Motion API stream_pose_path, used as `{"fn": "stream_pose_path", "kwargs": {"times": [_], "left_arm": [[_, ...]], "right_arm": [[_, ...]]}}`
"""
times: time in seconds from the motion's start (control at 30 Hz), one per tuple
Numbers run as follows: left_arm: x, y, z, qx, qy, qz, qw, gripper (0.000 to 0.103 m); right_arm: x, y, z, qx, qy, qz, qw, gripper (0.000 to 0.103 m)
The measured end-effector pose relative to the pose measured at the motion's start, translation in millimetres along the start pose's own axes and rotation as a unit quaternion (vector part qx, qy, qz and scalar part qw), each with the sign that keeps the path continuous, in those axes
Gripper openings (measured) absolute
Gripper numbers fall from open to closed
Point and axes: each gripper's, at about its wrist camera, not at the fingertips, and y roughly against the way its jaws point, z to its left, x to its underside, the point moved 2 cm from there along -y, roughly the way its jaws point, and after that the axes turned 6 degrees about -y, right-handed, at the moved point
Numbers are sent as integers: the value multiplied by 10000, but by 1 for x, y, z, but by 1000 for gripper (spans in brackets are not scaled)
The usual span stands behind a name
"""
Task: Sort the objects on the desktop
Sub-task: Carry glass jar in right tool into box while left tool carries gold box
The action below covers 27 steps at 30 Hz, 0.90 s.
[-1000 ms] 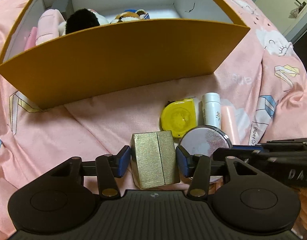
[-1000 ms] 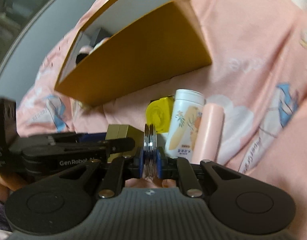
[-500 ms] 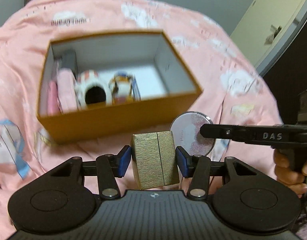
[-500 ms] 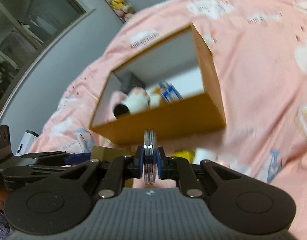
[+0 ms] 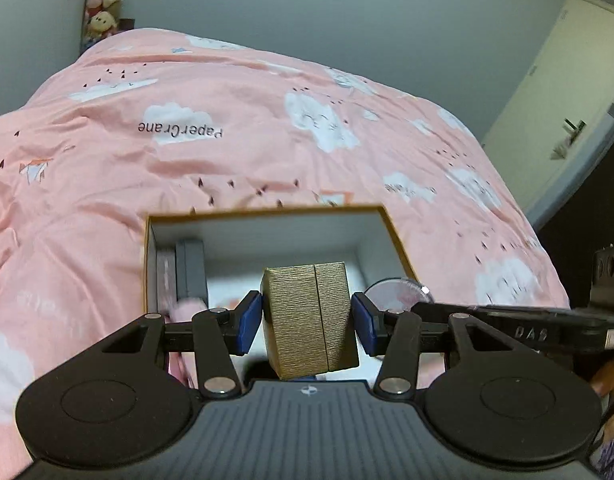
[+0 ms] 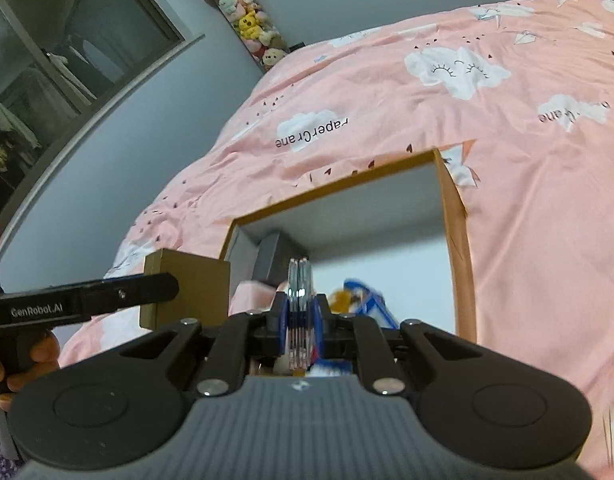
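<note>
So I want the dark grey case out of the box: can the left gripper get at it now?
Probably not. The left gripper is shut on the gold box, so its jaws are full. The dark grey case stands against the orange box's left wall.

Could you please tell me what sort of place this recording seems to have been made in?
Most likely a bedroom at home: the orange box sits on a bed with a pink cloud-print duvet, a column of plush toys stands by the grey wall, and a door shows at the right.

My pink bedspread (image 5: 267,152) reads "PaperCrane" upside down; my left gripper's arm (image 6: 87,300) says "GenRobot.AI", my right one's (image 5: 527,332) "DAS".
</note>
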Motion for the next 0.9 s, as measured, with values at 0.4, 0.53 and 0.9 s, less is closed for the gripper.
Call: {"fn": "stream_pose_path", "kwargs": {"times": [0.4,0.53,0.9], "left_arm": [[-38,-85,59,-222,269,482,9982,56],[-40,-100,70,-187,340,599,9974,56],[-37,-116,76,-269,292,720,9966,56]], "right_arm": [[-55,-178,-24,116,-688,1003,9925,14],[-51,-205,-24,57,-697,1251,9897,14],[-46,-223,-35,148,-770,1427,9867,14]]}}
